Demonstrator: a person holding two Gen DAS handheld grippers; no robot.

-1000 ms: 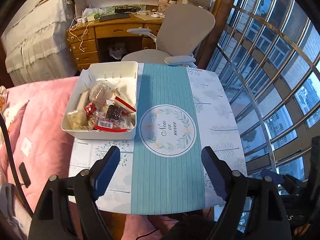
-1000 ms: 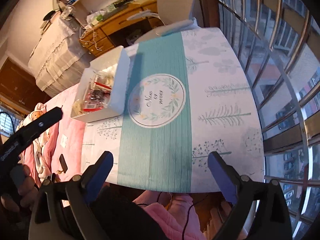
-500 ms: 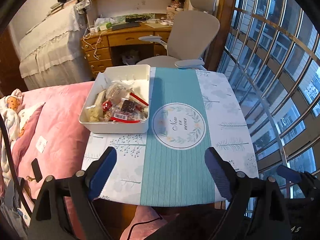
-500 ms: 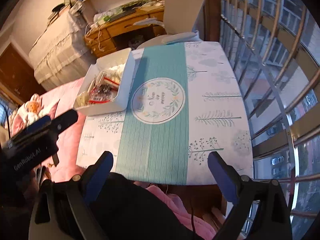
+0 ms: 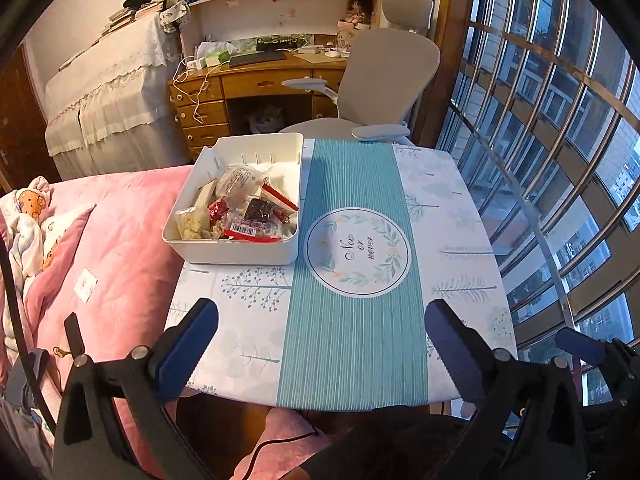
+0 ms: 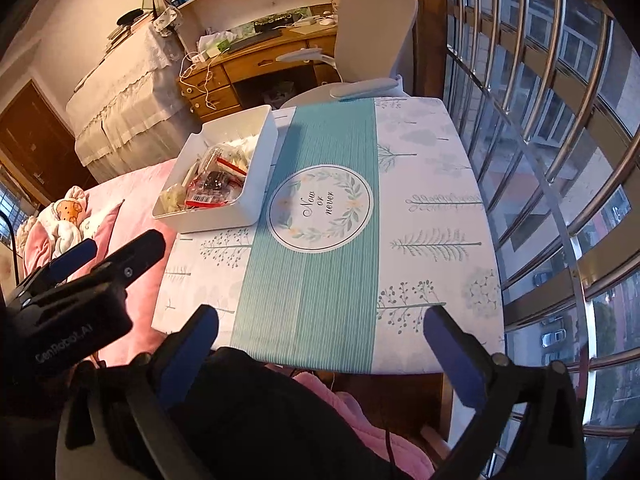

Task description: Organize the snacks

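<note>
A white bin (image 5: pixel 236 246) stands on the table's left side and holds several wrapped snacks (image 5: pixel 244 210); it also shows in the right wrist view (image 6: pixel 224 216) with the snacks (image 6: pixel 208 188). My left gripper (image 5: pixel 320 344) is open and empty, held back over the table's near edge. My right gripper (image 6: pixel 320 340) is open and empty, also over the near edge. The left gripper's body (image 6: pixel 72 300) shows at the left of the right wrist view.
The table (image 5: pixel 452 240) carries a teal runner (image 5: pixel 352 340) with a round printed mat (image 5: pixel 358 254). A pink bed (image 5: pixel 112 240) lies to the left, a grey chair (image 5: pixel 384 76) and wooden desk (image 5: pixel 248 84) behind, barred windows (image 5: pixel 560 140) to the right.
Both grippers have drawn back and up from the table, so more of the room shows. The bin and snacks have not moved. Both grippers stay open.
</note>
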